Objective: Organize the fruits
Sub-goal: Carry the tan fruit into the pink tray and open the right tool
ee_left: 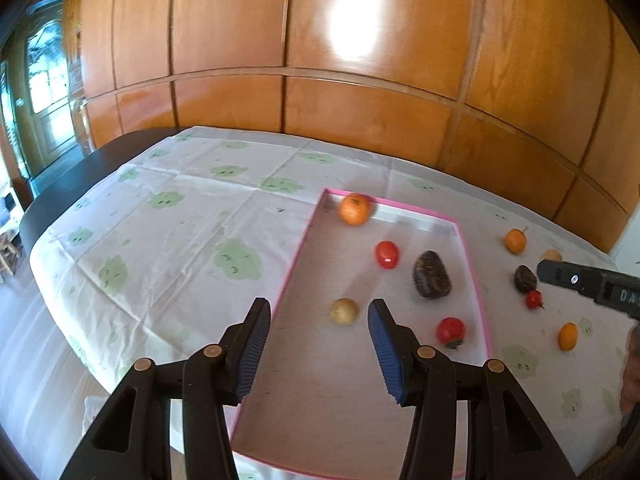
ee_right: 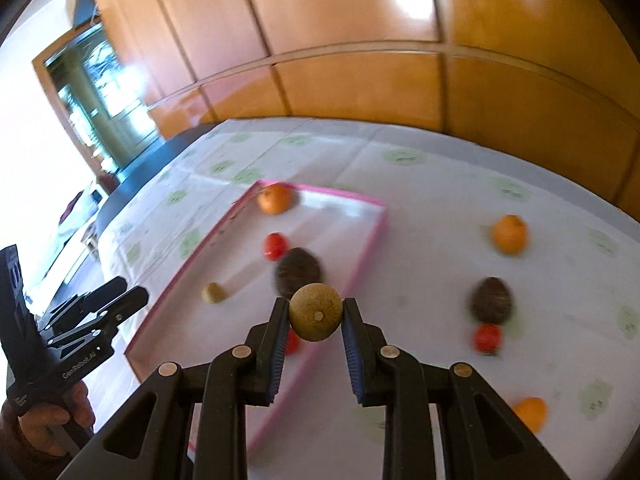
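Observation:
A pink-rimmed tray (ee_left: 298,256) (ee_right: 372,240) lies on the table. In it are an orange (ee_left: 354,209), a red tomato (ee_left: 387,254), a dark brown fruit (ee_left: 431,275), a small tan fruit (ee_left: 343,311) and another tomato (ee_left: 451,331). My left gripper (ee_left: 318,312) is open and empty above the tray's near left part. My right gripper (ee_right: 315,312) is shut on a tan round fruit (ee_right: 315,317), held above the tray's right rim. On the cloth right of the tray lie two oranges (ee_right: 509,234) (ee_right: 530,412), a dark fruit (ee_right: 491,300) and a small tomato (ee_right: 487,338).
The table has a white cloth with green prints (ee_left: 236,258). A wooden panel wall (ee_left: 320,60) stands behind it. The dark table edge (ee_left: 72,184) shows at the far left. The right gripper's body (ee_left: 592,286) enters the left wrist view at the right.

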Tool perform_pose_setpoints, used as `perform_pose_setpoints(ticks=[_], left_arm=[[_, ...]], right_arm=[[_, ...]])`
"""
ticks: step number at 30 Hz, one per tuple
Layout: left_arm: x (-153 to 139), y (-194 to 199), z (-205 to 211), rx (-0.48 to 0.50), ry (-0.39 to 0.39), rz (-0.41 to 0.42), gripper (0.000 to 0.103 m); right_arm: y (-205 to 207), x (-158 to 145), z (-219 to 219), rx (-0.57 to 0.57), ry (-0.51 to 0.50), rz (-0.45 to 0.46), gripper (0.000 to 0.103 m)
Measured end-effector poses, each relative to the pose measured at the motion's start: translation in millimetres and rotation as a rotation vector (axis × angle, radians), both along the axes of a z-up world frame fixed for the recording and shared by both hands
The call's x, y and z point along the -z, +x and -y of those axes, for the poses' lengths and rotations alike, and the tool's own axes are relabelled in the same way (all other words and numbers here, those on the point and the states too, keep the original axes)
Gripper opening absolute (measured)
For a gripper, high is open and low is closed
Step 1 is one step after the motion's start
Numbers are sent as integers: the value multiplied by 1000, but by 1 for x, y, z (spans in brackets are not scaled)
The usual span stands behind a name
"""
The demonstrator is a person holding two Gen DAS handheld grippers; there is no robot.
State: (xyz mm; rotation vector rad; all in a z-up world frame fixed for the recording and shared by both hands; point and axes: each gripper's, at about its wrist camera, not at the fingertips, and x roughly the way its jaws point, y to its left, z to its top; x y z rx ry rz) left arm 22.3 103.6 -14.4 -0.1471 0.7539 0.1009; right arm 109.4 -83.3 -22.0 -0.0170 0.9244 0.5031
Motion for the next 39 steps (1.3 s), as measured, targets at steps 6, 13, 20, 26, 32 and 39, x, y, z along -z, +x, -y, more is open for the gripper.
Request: perform_pose_setpoints(ticks=[6,13,20,26,32,39], left_arm=[[5,-2,-16,-39,-9,-9,52],[10,-4,-21,-54,-9,-22,52],[12,-7,-16,-39,-1,-27,52],[9,-8,-9,-20,0,-22,52],[6,-8,2,7,9,-20,52],[4,-8,19,52,25,-22,52]], right_arm=[[11,19,-49,-69,4,-61,26],[27,35,-91,-94,16,-119,27],[20,26,-82,-78,21,-97,28],[8,13,-49,-31,26,-60,28],[0,1,-1,49,9,-23,30],[-1,-10,64,169,-4,0,30]])
